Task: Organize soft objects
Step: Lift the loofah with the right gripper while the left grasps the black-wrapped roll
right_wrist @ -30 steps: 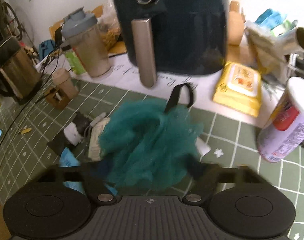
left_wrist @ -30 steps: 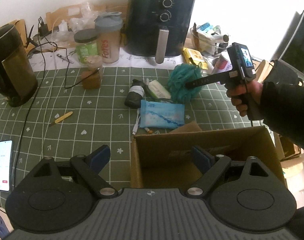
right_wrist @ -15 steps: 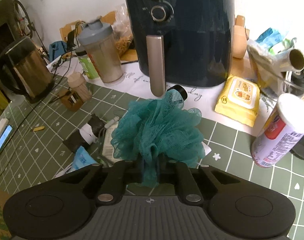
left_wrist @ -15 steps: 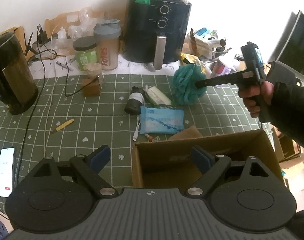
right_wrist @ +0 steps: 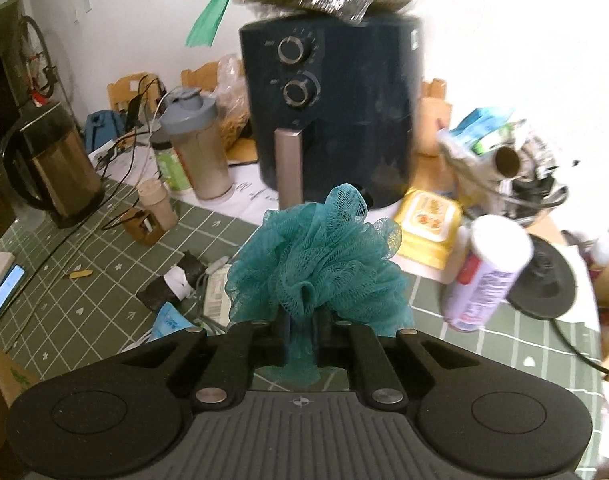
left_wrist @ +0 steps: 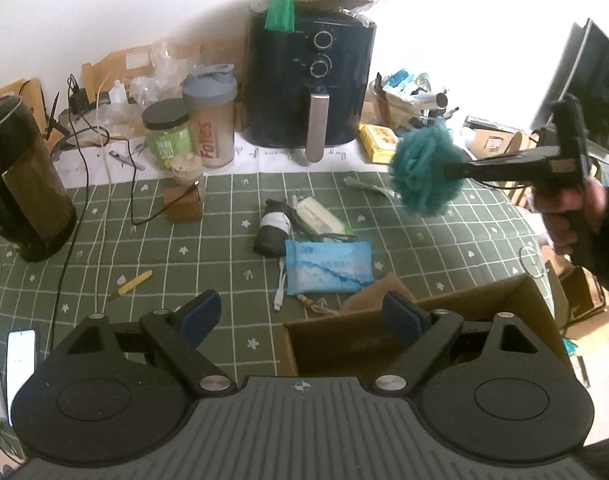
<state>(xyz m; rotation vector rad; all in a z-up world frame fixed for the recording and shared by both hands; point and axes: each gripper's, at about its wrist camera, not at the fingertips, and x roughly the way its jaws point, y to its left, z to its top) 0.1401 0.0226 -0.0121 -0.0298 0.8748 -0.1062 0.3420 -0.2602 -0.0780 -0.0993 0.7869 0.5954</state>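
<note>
Since the earlier frame the right gripper (right_wrist: 303, 346) has risen from the table, and the teal bath sponge (right_wrist: 319, 270) pinched between its fingers now hangs in the air above the green checked tablecloth (left_wrist: 424, 236). The left gripper (left_wrist: 300, 314) has its fingers spread wide over the near edge of the cardboard box (left_wrist: 516, 300). Beyond the box lies a blue tissue pack (left_wrist: 328, 266), and farther back stands the black air fryer (left_wrist: 310, 88).

Left gripper (left_wrist: 300, 314) jaws spread wide, right gripper (right_wrist: 302, 330) jaws pinched together, raised
</note>
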